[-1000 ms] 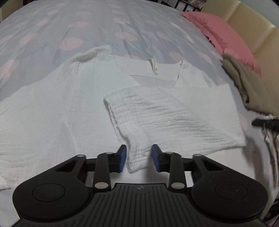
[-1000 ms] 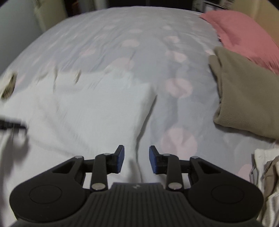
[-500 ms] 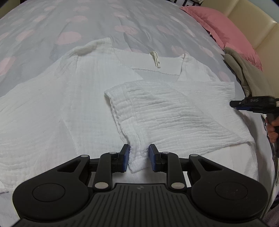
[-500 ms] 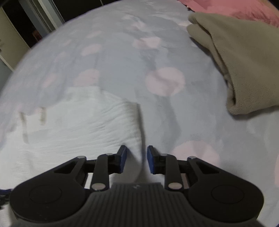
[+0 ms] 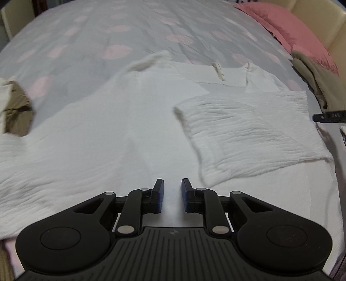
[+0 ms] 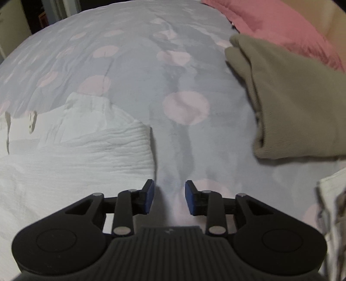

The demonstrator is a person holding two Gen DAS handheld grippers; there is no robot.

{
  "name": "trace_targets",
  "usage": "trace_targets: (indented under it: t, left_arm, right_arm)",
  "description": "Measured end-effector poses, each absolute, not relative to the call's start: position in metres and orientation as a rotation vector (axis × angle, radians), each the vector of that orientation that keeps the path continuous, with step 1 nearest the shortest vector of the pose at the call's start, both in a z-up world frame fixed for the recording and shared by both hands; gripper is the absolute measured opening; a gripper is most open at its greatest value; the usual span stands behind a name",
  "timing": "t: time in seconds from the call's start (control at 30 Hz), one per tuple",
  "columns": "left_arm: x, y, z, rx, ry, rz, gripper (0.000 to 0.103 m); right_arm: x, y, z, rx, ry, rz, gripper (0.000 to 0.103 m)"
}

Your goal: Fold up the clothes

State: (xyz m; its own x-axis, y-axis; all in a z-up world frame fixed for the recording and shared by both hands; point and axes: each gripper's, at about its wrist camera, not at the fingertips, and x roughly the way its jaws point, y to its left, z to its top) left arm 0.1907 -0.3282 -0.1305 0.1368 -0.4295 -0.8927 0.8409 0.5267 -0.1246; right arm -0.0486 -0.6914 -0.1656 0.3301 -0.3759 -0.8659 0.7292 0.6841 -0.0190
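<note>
A white crinkled top lies spread on the grey bedspread with pink dots. Its right sleeve is folded inward across the body. My left gripper is open and empty, low over the top's lower middle, left of the folded sleeve's end. My right gripper is open and empty, over the bedspread just right of the top's folded right edge. The right gripper's tip also shows at the right edge of the left wrist view.
A folded olive-tan garment lies to the right, with a pink pillow behind it. More clothes lie at the near right. A beige and tan garment sits at the far left. The cream headboard stands at the back right.
My left gripper has let go of the folded sleeve's end, opened and shifted left. My right gripper has opened wider and moved right, off the top's edge.
</note>
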Motion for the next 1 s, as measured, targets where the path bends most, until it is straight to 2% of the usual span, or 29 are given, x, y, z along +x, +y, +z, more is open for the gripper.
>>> trace_targets:
  t: [0.1,0.23,0.4,0.5,0.63,0.77,1.0]
  left_arm:
    - [0.202,-0.301,-0.119,0.427,1.062,-0.922,0.021]
    - [0.223,-0.258,-0.100,0.368,1.035,-0.850,0.025]
    - [0.257,-0.186,-0.074,0.246,0.989,-0.717,0.044]
    - [0.281,-0.139,-0.065,0.149,0.984,-0.598,0.044]
    - [0.302,-0.088,-0.064,0.069,0.967,-0.481,0.049]
    - [0.316,-0.047,-0.072,-0.007,0.958,-0.393,0.051]
    - [0.339,-0.002,-0.100,-0.217,0.992,-0.299,0.051]
  right_arm:
    - [-0.054,-0.678,-0.155,0.351,0.999,-0.730,0.037]
    - [-0.062,-0.653,-0.135,0.382,0.980,-0.691,0.048]
    - [-0.069,-0.615,-0.112,0.469,0.922,-0.580,0.055]
    - [-0.077,-0.593,-0.106,0.503,0.914,-0.546,0.061]
    - [-0.087,-0.576,-0.114,0.554,0.941,-0.550,0.061]
    - [-0.090,-0.558,-0.119,0.374,0.948,-0.624,0.068]
    - [-0.091,-0.547,-0.117,0.389,0.943,-0.563,0.069]
